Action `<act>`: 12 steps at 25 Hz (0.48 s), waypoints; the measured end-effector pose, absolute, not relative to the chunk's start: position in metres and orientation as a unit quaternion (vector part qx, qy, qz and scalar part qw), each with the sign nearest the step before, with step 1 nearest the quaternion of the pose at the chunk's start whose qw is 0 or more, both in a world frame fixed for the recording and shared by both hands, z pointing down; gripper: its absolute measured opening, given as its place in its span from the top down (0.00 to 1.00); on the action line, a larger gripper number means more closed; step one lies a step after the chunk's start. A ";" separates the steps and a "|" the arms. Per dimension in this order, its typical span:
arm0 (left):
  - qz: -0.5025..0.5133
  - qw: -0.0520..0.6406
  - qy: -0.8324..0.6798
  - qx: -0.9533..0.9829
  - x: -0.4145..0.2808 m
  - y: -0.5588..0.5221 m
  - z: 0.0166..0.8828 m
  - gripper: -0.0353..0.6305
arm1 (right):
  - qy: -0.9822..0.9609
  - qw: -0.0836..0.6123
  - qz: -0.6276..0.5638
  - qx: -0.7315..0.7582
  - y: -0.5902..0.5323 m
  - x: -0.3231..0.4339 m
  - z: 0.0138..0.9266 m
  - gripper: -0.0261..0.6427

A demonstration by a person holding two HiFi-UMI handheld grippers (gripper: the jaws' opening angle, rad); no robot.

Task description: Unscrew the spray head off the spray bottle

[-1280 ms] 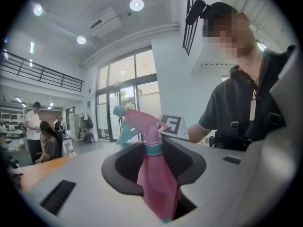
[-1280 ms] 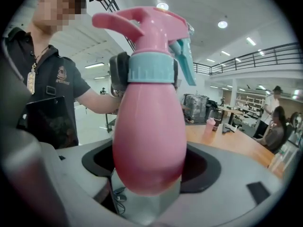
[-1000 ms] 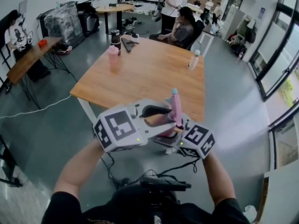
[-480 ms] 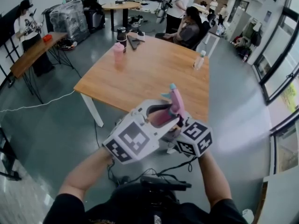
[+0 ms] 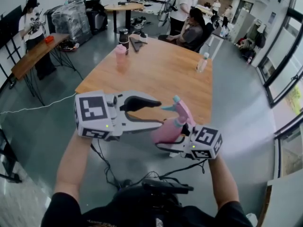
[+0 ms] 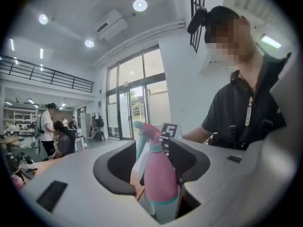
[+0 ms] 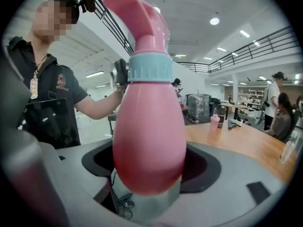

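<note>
A pink spray bottle (image 5: pixel 166 130) with a teal collar (image 5: pixel 179 122) and a pink spray head (image 5: pixel 182 109) hangs tilted over the floor, just short of the table's near edge. My right gripper (image 5: pixel 166 140) is shut on the bottle's body (image 7: pixel 149 141); the collar (image 7: pixel 150 67) and head (image 7: pixel 139 13) rise above its jaws. My left gripper (image 5: pixel 160 113) stands to the left of the head. Its jaws have just been opening and are now wide apart, with nothing pressed between them. In the left gripper view the bottle (image 6: pixel 158 174) shows just beyond the left gripper (image 6: pixel 154 167).
A wooden table (image 5: pixel 156 74) lies ahead with a pink cup (image 5: pixel 121 52), a dark tumbler (image 5: pixel 123 34) and a clear bottle (image 5: pixel 203 61) on it. People sit and stand behind it. A side table (image 5: pixel 33 56) with a person is at the left. Cables (image 5: pixel 109 169) trail on the floor.
My left gripper has let go of the spray head, opened its jaws and drawn away to the left. The bottle stays in the right gripper, now lower and tilted.
</note>
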State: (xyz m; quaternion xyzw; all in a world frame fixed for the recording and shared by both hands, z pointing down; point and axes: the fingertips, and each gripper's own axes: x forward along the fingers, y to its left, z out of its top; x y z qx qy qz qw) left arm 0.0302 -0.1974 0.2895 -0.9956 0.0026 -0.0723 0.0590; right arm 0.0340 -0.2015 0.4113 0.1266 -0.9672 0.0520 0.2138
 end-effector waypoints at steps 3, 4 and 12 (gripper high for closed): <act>-0.059 0.055 0.005 -0.997 0.026 -0.211 0.279 0.63 | -0.970 0.222 0.041 0.095 -0.185 0.029 0.417 0.37; -0.061 0.055 0.001 -0.997 0.031 -0.213 0.280 0.63 | -0.969 0.226 0.034 0.090 -0.182 0.027 0.419 0.37; -0.064 0.068 -0.020 -0.995 0.059 -0.197 0.294 0.82 | -0.965 0.238 0.029 0.109 -0.189 0.036 0.422 0.37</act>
